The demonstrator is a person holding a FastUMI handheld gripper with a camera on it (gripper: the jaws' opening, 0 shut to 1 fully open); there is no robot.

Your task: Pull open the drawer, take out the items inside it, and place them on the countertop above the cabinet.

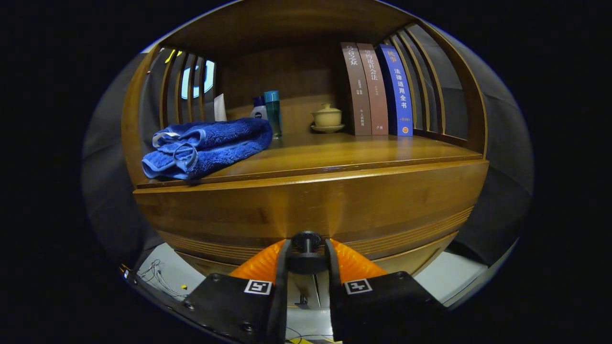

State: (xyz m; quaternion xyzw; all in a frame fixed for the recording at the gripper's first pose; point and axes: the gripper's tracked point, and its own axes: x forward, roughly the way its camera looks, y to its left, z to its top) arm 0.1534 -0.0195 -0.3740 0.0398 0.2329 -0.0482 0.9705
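A wooden cabinet has a wide drawer front (311, 205) right in front of me. Its dark round knob (306, 241) sits between my fingers, and my gripper (306, 251) is shut on that knob. The drawer's inside is hidden. Above the drawer runs the wooden countertop (354, 153). A folded blue towel (208, 145) lies on the countertop's left part, hanging slightly over the front edge.
At the back of the countertop stand a white and blue bottle (258, 110), a teal bottle (273, 112), a lidded beige cup on a saucer (327, 118) and three upright books (377, 91). Slatted side panels (189, 86) close both ends. Thin wires (155, 277) lie on the pale floor.
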